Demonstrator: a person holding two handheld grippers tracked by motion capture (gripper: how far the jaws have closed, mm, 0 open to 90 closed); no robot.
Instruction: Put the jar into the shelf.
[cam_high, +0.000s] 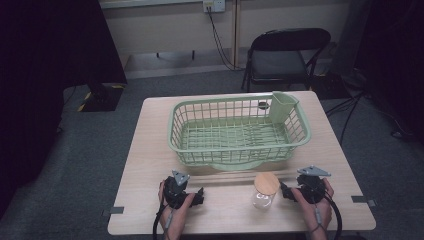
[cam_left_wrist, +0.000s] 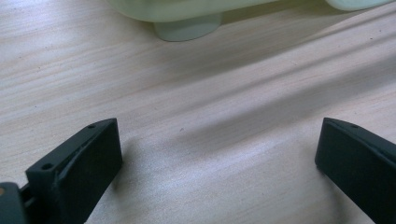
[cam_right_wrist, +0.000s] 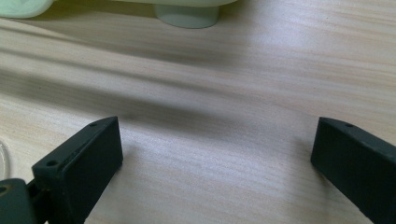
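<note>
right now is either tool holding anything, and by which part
Nothing is held. The left tool and right tool both stand open over bare table; the jar sits untouched beside the right one.

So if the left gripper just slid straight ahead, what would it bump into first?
Probably the green basket: the left gripper, jaws open over bare table, points at the foot under its near edge. Nothing lies between.

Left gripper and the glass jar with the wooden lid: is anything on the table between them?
No. In the high view, bare tabletop separates the left gripper from the jar.
</note>
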